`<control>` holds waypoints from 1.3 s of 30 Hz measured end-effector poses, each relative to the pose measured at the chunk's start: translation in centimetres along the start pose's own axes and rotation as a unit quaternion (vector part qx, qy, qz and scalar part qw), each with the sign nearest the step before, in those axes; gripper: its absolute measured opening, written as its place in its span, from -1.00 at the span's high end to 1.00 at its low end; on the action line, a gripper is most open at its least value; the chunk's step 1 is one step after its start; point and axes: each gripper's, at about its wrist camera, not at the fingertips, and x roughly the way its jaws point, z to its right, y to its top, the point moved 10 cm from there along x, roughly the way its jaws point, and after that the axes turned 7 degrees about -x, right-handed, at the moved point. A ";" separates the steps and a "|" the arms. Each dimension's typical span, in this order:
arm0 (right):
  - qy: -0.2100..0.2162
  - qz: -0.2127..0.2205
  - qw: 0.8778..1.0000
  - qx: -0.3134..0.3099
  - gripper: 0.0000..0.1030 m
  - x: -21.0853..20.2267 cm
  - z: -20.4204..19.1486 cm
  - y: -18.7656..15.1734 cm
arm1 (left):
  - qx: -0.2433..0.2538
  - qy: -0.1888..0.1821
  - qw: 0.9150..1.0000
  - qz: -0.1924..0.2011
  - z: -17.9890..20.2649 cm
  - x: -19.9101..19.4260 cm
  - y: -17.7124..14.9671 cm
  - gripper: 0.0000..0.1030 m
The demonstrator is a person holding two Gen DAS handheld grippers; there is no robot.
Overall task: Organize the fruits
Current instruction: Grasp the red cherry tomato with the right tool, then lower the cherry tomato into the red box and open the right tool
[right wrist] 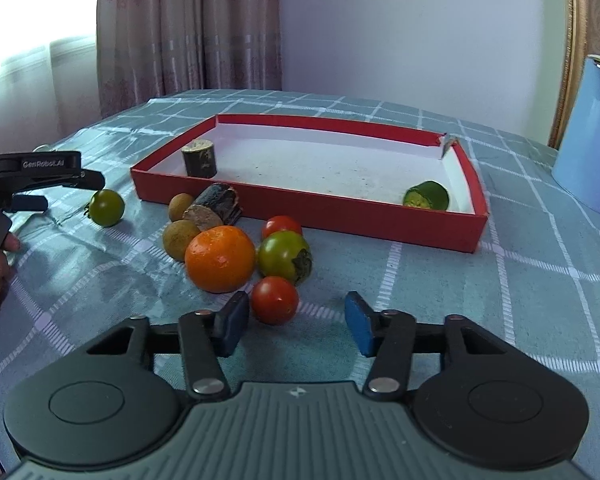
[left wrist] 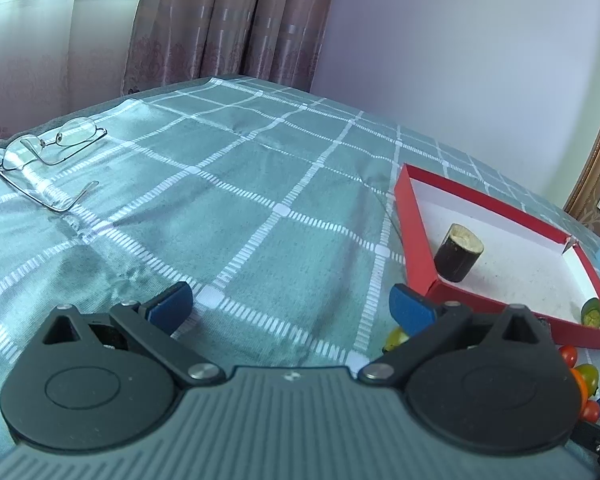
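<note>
A red tray (right wrist: pixel 312 216) holds a dark sugarcane piece (right wrist: pixel 199 159) and a cut green fruit (right wrist: pixel 427 196); it also shows in the left wrist view (left wrist: pixel 414 216). In front of it lie an orange (right wrist: pixel 220 259), a red tomato (right wrist: pixel 275 300), another red tomato (right wrist: pixel 282 226), a green-red tomato (right wrist: pixel 284 256), a green tomato (right wrist: pixel 106 207), two brown longans (right wrist: pixel 177 239) and a second sugarcane piece (right wrist: pixel 214 210). My right gripper (right wrist: pixel 296 325) is open, its left pad beside the near red tomato. My left gripper (left wrist: pixel 290 308) is open and empty over the cloth.
The table has a green checked cloth (left wrist: pixel 236 216). Eyeglasses (left wrist: pixel 48 156) lie at its far left. A blue container (right wrist: pixel 590 132) stands right of the tray. A wall and curtains are behind the table.
</note>
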 end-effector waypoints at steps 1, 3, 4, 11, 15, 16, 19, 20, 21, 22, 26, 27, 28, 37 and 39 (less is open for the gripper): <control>0.000 0.000 1.000 -0.003 0.14 0.1 -0.2 0.1 | 0.000 -0.001 1.000 0.000 0.0 0.0 0.0 -1.00; 0.005 0.000 1.000 -0.004 0.28 0.3 -0.5 0.2 | -0.001 -0.003 1.000 0.000 0.0 0.0 0.0 -1.00; 0.007 -0.001 1.000 -0.004 0.36 0.4 -0.6 0.2 | -0.001 -0.004 1.000 0.000 0.0 0.0 0.0 -1.00; 0.012 0.011 1.000 -0.003 0.52 -0.2 -1.0 0.4 | -0.002 -0.005 1.000 0.000 0.0 -0.1 0.0 -1.00; 0.008 0.034 0.999 0.018 0.52 -1.7 0.4 1.3 | -0.002 -0.005 1.000 0.000 0.0 -0.1 0.0 -1.00; 0.005 0.043 0.999 0.023 0.52 -2.1 0.9 1.8 | -0.001 -0.005 1.000 0.000 0.0 -0.1 0.0 -1.00; -0.012 0.066 0.997 0.029 0.52 -2.5 2.7 3.9 | 0.002 -0.005 1.000 -0.001 0.0 0.0 -0.1 -1.00; -0.015 0.068 0.997 0.034 0.52 -2.3 3.4 4.5 | 0.003 -0.004 1.000 -0.001 0.0 0.0 -0.1 -1.00; -0.015 0.069 0.997 0.042 0.52 -1.9 4.2 5.2 | 0.003 -0.004 1.000 -0.001 0.0 0.0 -0.1 -1.00; -0.018 0.068 0.997 0.045 0.52 -1.3 4.8 5.8 | 0.003 -0.004 1.000 -0.002 0.0 0.0 -0.1 -1.00; -0.030 0.042 0.997 0.060 0.52 2.2 7.0 7.1 | 0.006 -0.002 1.000 -0.002 -0.1 0.0 -0.1 -1.00; -0.031 0.035 0.997 0.067 0.52 3.1 7.4 7.2 | 0.006 -0.002 1.000 -0.002 -0.1 0.0 -0.1 -1.00; -0.033 0.027 0.997 0.070 0.52 4.0 7.8 7.3 | 0.006 -0.002 1.000 -0.002 -0.1 0.0 -0.1 -1.00; -0.025 -0.035 0.995 0.090 0.53 6.9 8.0 5.3 | 0.010 -0.002 1.000 -0.004 0.0 0.1 -0.2 -1.00; -0.030 -0.041 0.994 0.096 0.52 6.3 7.4 4.7 | 0.011 -0.001 1.000 -0.005 0.1 0.2 -0.3 -1.00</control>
